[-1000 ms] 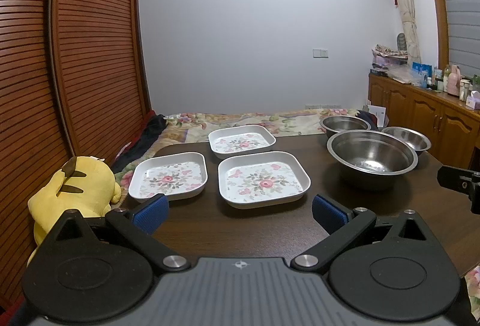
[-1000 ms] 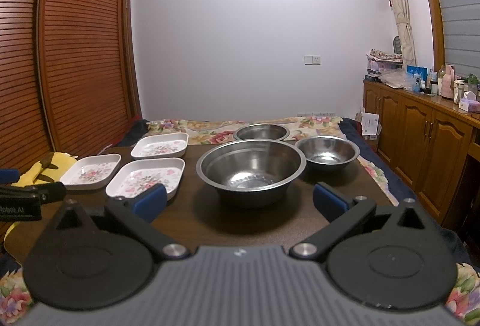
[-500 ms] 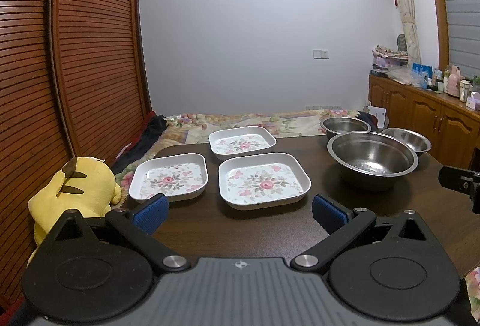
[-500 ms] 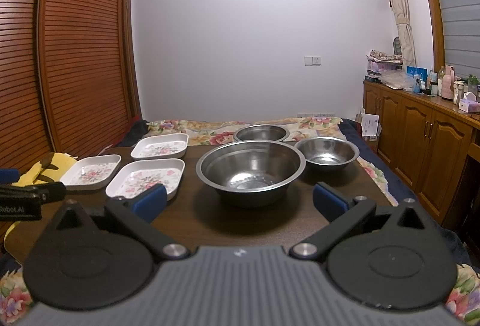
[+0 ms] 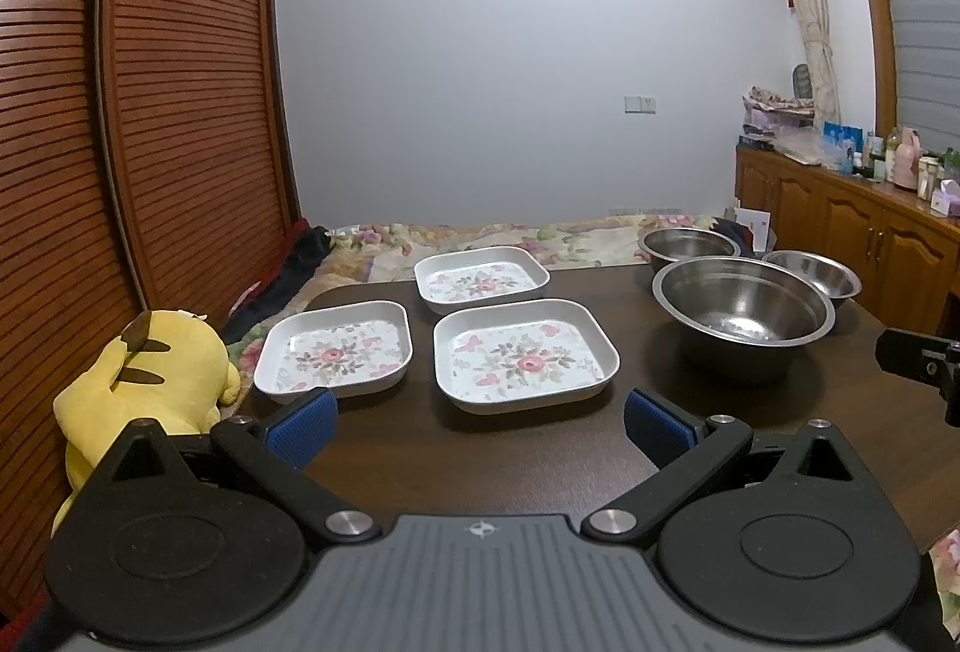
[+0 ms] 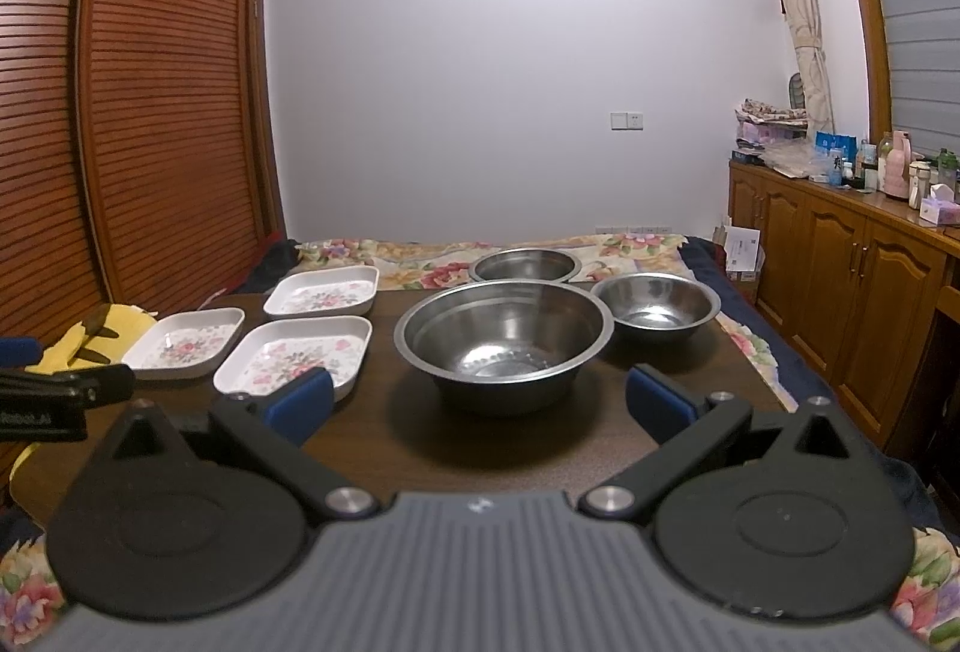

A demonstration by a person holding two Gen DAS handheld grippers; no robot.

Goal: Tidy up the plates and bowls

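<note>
Three white square floral plates lie on the dark table: a near one [image 5: 525, 361], a left one [image 5: 336, 349] and a far one [image 5: 480, 279]. Three steel bowls stand to the right: a large one [image 6: 504, 334], a small one [image 6: 657, 305] and a far one [image 6: 525, 265]. My left gripper [image 5: 477, 427] is open and empty, just short of the near plate. My right gripper [image 6: 480, 403] is open and empty, just short of the large bowl.
A yellow plush toy [image 5: 144, 382] sits off the table's left edge by slatted wooden doors [image 5: 120, 142]. A flowered bed [image 6: 420, 256] lies beyond the table. A wooden cabinet [image 6: 840, 280] with bottles runs along the right wall.
Both grippers have barely shifted; the left view has drawn back slightly. Nothing has been taken hold of or moved.
</note>
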